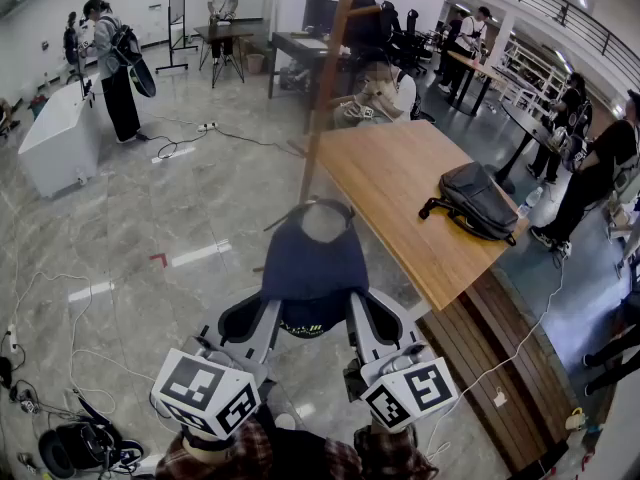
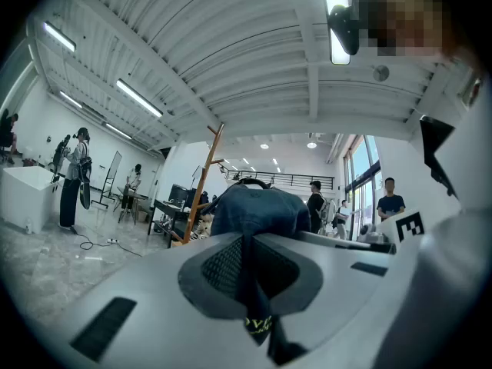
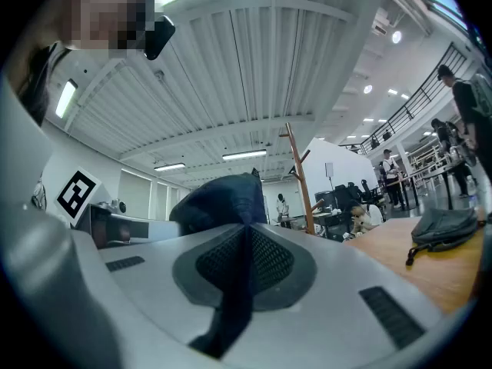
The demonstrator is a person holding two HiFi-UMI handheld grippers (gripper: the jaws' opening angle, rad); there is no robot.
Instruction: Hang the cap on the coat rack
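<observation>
A dark blue cap [image 1: 312,265] hangs in the air between my two grippers, its strap loop pointing away from me. My left gripper [image 1: 262,320] is shut on the cap's near left edge, and the cloth [image 2: 257,210] shows pinched between its jaws. My right gripper [image 1: 366,318] is shut on the near right edge, the cap [image 3: 224,201] bulging beyond its jaws. The wooden coat rack pole [image 1: 328,78] rises just beyond the cap, a little to the right; its pegs show in the gripper views [image 3: 296,177].
A long wooden table [image 1: 415,203] with a black bag [image 1: 478,201] stands right of the pole, a bench [image 1: 510,368] beside it. Cables [image 1: 70,368] lie on the floor at left. Several people stand further off around desks.
</observation>
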